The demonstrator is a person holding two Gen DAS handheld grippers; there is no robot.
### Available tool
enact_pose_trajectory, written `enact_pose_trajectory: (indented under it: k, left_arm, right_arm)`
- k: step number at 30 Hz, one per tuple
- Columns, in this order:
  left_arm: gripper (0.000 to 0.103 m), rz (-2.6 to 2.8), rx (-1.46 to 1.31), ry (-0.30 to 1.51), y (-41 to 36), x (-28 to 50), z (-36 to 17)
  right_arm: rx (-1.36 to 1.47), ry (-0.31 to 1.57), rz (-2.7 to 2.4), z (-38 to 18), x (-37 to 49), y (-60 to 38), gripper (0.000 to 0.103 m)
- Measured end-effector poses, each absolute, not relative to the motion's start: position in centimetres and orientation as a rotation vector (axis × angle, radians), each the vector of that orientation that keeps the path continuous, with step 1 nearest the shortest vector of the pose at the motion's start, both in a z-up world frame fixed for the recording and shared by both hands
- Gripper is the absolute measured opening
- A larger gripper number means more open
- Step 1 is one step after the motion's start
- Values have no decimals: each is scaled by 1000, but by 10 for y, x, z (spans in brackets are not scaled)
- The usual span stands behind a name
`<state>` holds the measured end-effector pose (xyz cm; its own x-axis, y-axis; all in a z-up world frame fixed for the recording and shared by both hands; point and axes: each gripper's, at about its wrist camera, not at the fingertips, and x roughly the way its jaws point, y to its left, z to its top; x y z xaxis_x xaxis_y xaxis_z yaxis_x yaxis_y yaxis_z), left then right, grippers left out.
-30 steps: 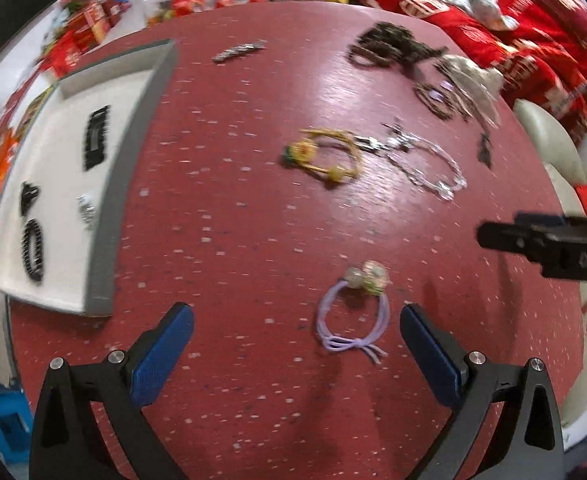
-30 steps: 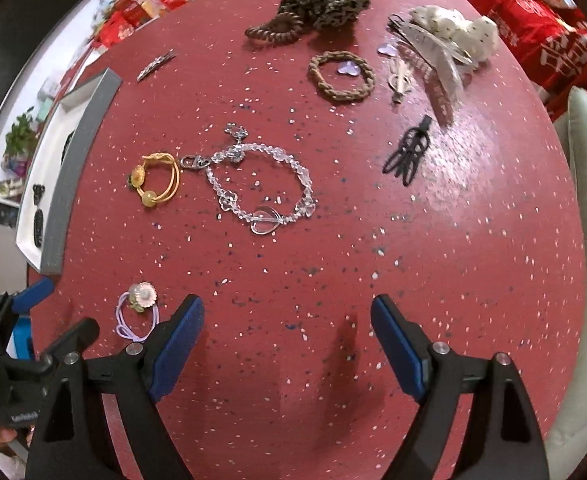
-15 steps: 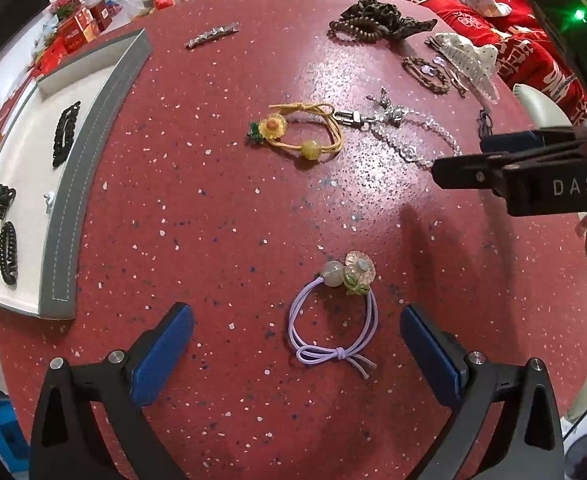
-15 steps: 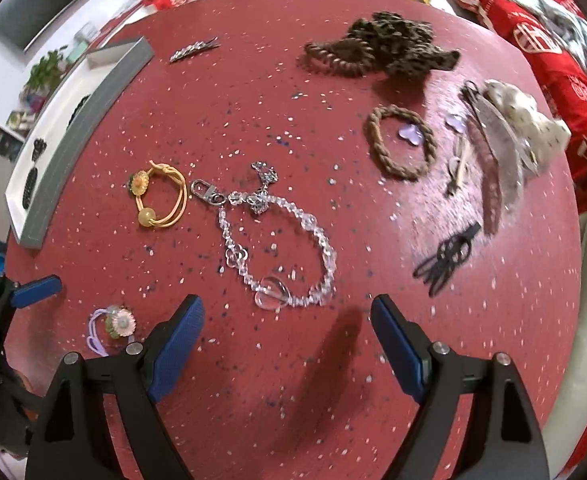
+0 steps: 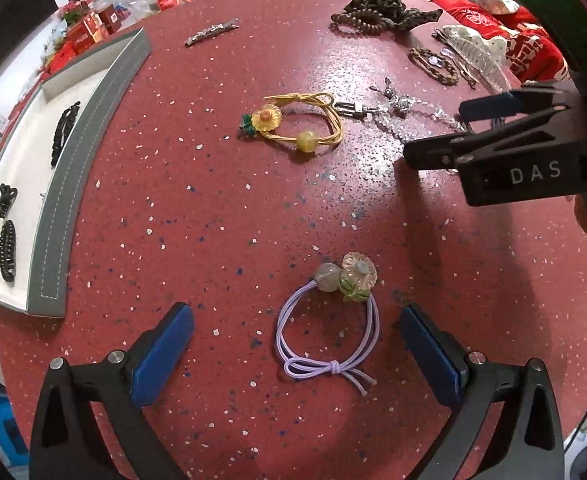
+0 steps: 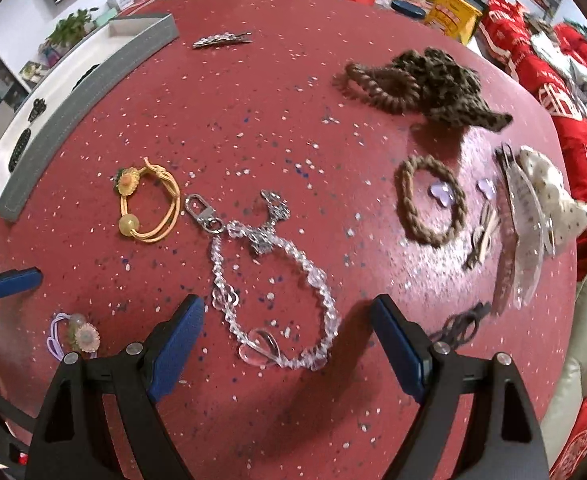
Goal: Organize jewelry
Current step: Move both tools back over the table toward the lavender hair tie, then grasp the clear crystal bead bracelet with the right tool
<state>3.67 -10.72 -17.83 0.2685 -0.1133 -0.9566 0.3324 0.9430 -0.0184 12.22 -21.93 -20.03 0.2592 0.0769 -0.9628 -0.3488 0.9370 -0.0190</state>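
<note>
A lilac elastic hair tie with a pale flower charm and glass-like beads lies flat on the red speckled table, framed between the spread blue pads of the left gripper, whose jaws stand wide open and touch nothing. The cord looks light and limp, likely to sag once lifted; the beaded cluster at its far end seems the firmest hold, though smooth beads may slip, so pinching the doubled cord just beside them appears safer. To the right, the right gripper hangs over a clear crystal bead chain with a metal clasp, its jaws equally open on either side of the chain's near loop, gripping nothing. That chain reads as heavier, slick and loosely jointed, apt to drape and swing. Between the two pieces rests a yellow cord bracelet with a sunflower charm. Farther off lie a brown braided band, a dark knitted scrunchie, a silver hair clip and a translucent claw clip. At the table's left edge sits a grey-rimmed white tray, already holding several dark pieces.
</note>
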Motion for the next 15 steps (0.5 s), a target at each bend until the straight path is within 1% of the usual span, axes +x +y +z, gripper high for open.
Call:
enact_pose_trajectory:
  k: [8,10,12,13,15]
  left_arm:
    - [102,-320,201,1265,-117,31,-179]
    - [96,-331,209,1260,-123,29,-178]
    - [86,-345,220,1255,-127,26,-175]
    - [84,-350,219,1253,-128,25,-174]
    - [72,-354,223,1252,-130,24,-172]
  right_arm:
    - [-253,1272,297,-203,121,-210,88]
    - [-246,1276,291,-203,121,-207,88]
    - [-242,1278,282,-203,116,-208,87]
    - [-238,1276,282,-202,114,-208,84]
    - [-240,1271,285,-199,109,-207,77]
